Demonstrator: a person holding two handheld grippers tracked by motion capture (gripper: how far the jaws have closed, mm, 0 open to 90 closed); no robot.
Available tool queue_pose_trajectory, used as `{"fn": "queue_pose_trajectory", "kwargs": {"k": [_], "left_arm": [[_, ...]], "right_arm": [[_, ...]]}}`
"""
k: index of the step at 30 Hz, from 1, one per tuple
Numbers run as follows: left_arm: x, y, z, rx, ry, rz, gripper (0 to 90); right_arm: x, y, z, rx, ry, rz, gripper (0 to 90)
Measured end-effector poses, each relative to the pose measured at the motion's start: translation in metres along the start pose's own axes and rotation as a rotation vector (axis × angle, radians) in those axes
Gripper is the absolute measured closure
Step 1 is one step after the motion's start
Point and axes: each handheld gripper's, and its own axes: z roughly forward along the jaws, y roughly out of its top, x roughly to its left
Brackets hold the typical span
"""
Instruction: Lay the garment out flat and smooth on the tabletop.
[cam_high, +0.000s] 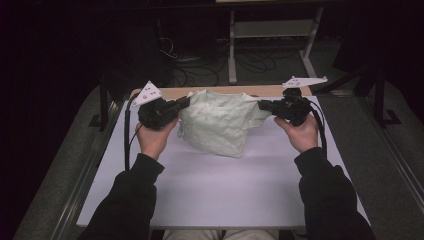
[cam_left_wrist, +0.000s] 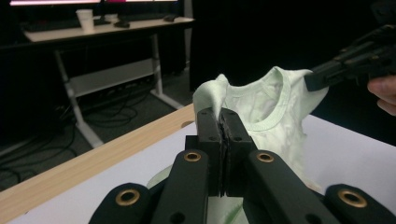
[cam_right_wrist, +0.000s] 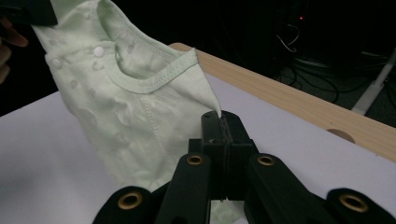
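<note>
A small pale green shirt (cam_high: 220, 125) hangs between my two grippers above the white table (cam_high: 210, 190), its lower part still resting on the surface. My left gripper (cam_high: 186, 101) is shut on the shirt's left shoulder, and in the left gripper view the cloth (cam_left_wrist: 261, 105) is pinched between the jaws of my left gripper (cam_left_wrist: 221, 114). My right gripper (cam_high: 262, 105) is shut on the other shoulder; in the right gripper view the fabric (cam_right_wrist: 140, 102) runs into the closed jaws of that gripper (cam_right_wrist: 221, 116). The ribbed neckline (cam_right_wrist: 154, 79) faces the right gripper's camera.
A wooden strip (cam_high: 220, 91) runs along the table's far edge. Beyond it stands a white desk frame (cam_high: 272, 35) with loose cables (cam_high: 200, 65) on the floor. A cup (cam_left_wrist: 85, 19) sits on a distant desk in the left gripper view.
</note>
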Motion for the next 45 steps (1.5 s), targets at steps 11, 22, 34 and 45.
{"fn": "queue_pose_trajectory", "kwargs": {"k": [11,22,34,45], "left_arm": [[-0.011,-0.097,-0.010,0.165,-0.057,-0.102,88.3],[-0.038,-0.129,-0.026,0.319,-0.143,-0.124,87.9],[-0.036,-0.139,-0.038,0.409,-0.202,-0.153,68.2],[-0.001,-0.129,-0.056,0.326,-0.202,-0.170,49.9]], "right_arm": [[0.023,-0.067,0.021,0.149,0.134,0.051,88.6],[0.048,-0.133,0.027,0.322,0.198,0.117,88.5],[0.050,-0.143,0.023,0.336,0.202,0.127,88.5],[0.049,-0.142,0.022,0.330,0.206,0.114,88.5]]}}
